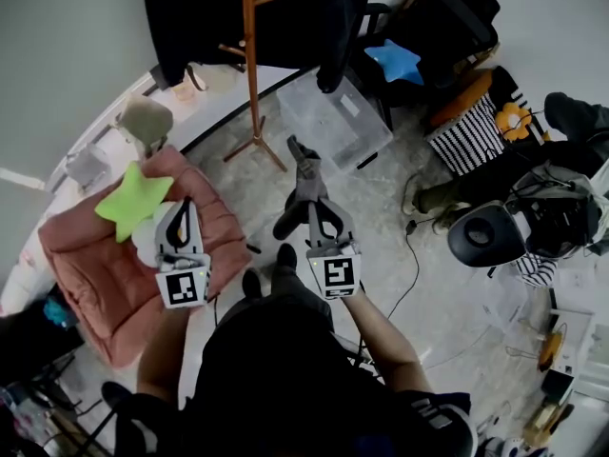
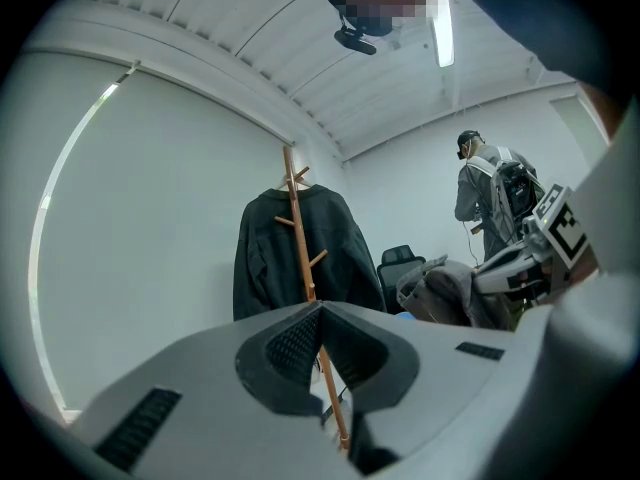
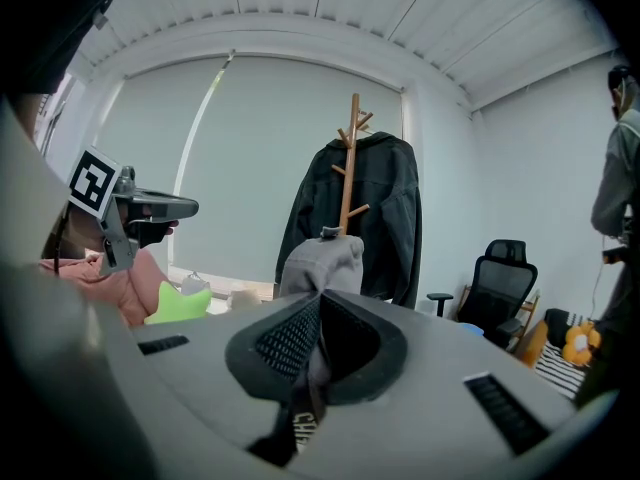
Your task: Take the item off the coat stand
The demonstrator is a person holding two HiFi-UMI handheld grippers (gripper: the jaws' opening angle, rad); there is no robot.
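My right gripper (image 3: 318,310) clenches its jaws on the grey cap (image 3: 322,260). It looks soft, light and floppy, so an edge pinch should hold. My left gripper (image 2: 321,313) has its jaws together, empty.

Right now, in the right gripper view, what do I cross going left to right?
pink cushion → green star cushion → grey garment → office chair → yellow plush toy → person at the right edge. The coat stand and the jacket are left out: they overlap the garment.
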